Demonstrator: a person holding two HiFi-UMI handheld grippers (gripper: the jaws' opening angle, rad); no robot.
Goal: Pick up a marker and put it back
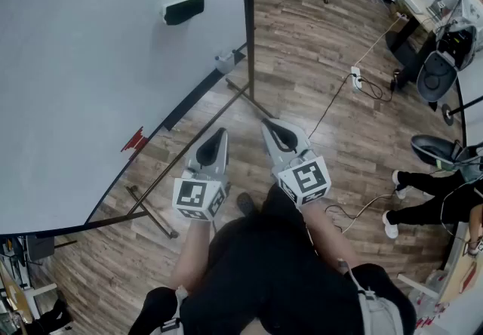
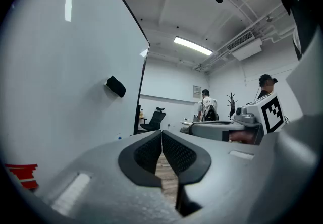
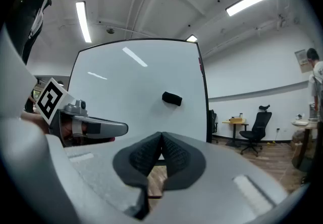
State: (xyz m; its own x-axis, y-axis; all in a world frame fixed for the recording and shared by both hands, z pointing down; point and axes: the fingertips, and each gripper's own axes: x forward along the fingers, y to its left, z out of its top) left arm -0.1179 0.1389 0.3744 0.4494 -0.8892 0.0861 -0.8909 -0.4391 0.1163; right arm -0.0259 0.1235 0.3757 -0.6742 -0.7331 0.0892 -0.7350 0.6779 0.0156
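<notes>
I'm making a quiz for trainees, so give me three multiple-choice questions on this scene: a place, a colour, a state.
1. Where is the black rectangular eraser? A on the white whiteboard; B on a shelf; C in a drawer.
2. What colour is the small patch low on the whiteboard? A green; B red; C yellow.
3. How are the left tongs? A wide open; B shut on a marker; C shut, empty.
Answers: 1 A, it sits on the board's face; 2 B, it shows red in the head view; 3 C, they meet with nothing between.
</notes>
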